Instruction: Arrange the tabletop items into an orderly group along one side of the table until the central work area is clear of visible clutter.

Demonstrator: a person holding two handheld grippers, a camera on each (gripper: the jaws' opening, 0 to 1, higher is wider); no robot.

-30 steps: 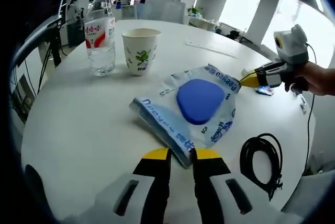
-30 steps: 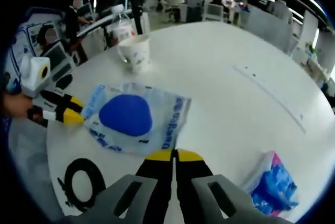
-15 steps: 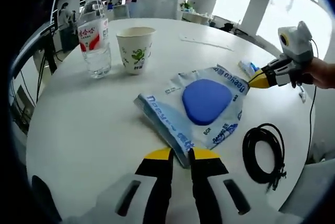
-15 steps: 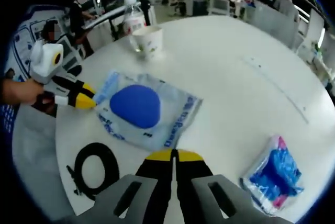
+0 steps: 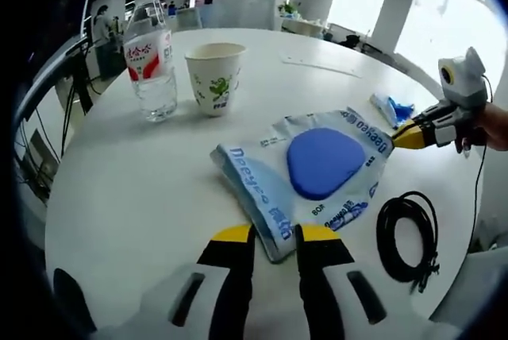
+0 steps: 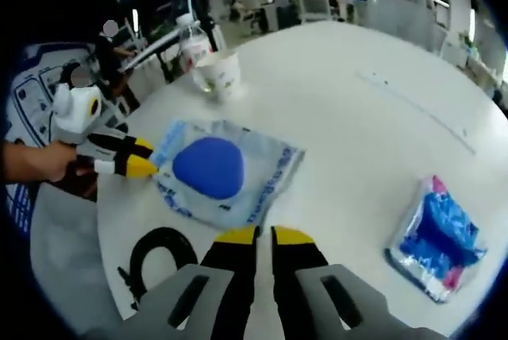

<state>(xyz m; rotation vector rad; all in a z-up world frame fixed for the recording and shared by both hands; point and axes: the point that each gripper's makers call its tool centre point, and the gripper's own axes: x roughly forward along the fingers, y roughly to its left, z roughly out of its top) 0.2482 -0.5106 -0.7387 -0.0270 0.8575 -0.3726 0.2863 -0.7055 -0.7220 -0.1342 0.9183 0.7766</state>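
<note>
Two grippers | left gripper (image 5: 274,235) pinching plastic packet (image 5: 305,169) edge | right gripper (image 6: 264,235) jaws nearly together, holding nothing

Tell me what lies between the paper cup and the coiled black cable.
In the left gripper view, the plastic package with the blue pad lies between the paper cup and the coiled black cable.

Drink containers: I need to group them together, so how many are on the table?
2: a water bottle at the far edge, and a paper cup standing right beside it. No others show; none seems hidden.
</note>
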